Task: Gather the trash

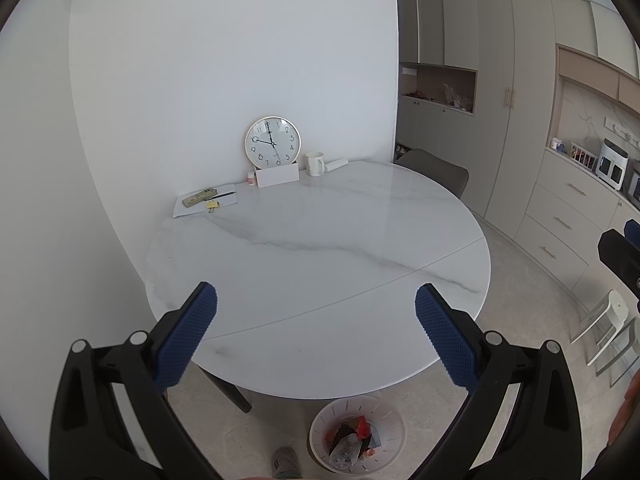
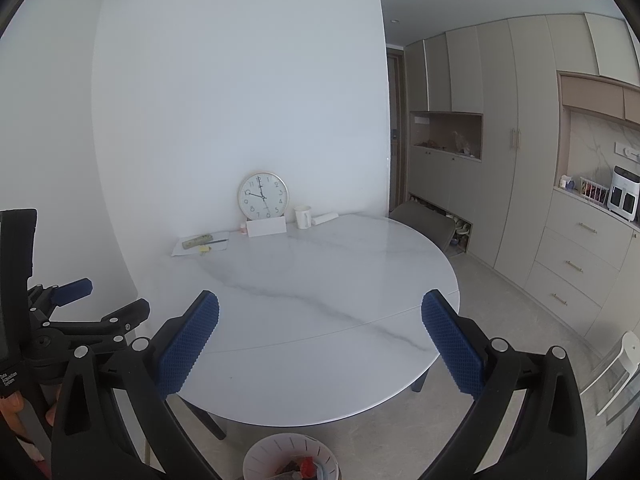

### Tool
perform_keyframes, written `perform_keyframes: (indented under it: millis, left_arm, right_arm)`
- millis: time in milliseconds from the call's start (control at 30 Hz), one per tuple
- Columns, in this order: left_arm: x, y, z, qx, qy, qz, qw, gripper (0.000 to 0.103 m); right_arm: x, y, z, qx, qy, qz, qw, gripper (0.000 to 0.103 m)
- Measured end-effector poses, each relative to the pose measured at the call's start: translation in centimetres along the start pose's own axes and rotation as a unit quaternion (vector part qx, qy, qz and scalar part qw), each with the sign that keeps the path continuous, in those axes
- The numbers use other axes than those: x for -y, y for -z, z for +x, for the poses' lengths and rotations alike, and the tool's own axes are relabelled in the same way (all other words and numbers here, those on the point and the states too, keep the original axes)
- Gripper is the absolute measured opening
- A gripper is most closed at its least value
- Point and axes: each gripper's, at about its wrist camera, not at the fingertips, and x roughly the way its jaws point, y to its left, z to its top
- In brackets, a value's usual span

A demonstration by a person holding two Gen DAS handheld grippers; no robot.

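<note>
Left gripper (image 1: 316, 308) wide open, right gripper (image 2: 320, 316) likewise, empty

looks like someone's home, the dining corner right off the kitchen. round marble-look desk (image 1: 320, 248) pushed against a white wall, with a wall clock (image 1: 272, 143) and a mug (image 1: 315, 163) on it, and a chair (image 1: 438, 170) tucked in. floor-to-ceiling beige cabinets (image 2: 516, 140), drawers (image 2: 580, 256), a marble backsplash and a small white appliance (image 2: 624, 193) on the kitchen counter.

Clock (image 1: 272, 142) stood at table (image 1: 320, 248) back edge, against wall. Mug (image 1: 315, 163) right of clock, paper (image 1: 204, 202) left. Bin (image 1: 357, 435) on floor before table.
</note>
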Motion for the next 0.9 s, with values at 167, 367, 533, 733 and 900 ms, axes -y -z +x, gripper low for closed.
perform_keyframes:
  millis: [167, 367, 533, 733, 900]
  left_arm:
    - [0.14, 0.03, -0.03, 0.0, 0.002, 0.002, 1.0, 0.095]
    - [0.17, 0.04, -0.03, -0.002, 0.003, 0.003, 1.0, 0.095]
    - [0.2, 0.03, 0.09, -0.006, 0.004, 0.006, 1.0, 0.095]
    - [0.25, 0.06, 0.02, -0.004, 0.005, 0.005, 1.0, 0.095]
    - [0.43, -0.09, -0.21, -0.002, 0.006, 0.006, 1.0, 0.095]
  right_arm:
    - [0.02, -0.01, 0.03, -0.001, 0.001, 0.0, 1.0, 0.101]
    - [0.09, 0.08, -0.03, -0.001, 0.003, 0.001, 1.0, 0.101]
    - [0.15, 0.35, 0.01, -0.001, 0.003, 0.002, 1.0, 0.101]
    - [0.15, 0.32, 0.03, -0.002, 0.003, 0.002, 1.0, 0.101]
    - [0.12, 0.3, 0.06, -0.001, 0.003, 0.002, 1.0, 0.101]
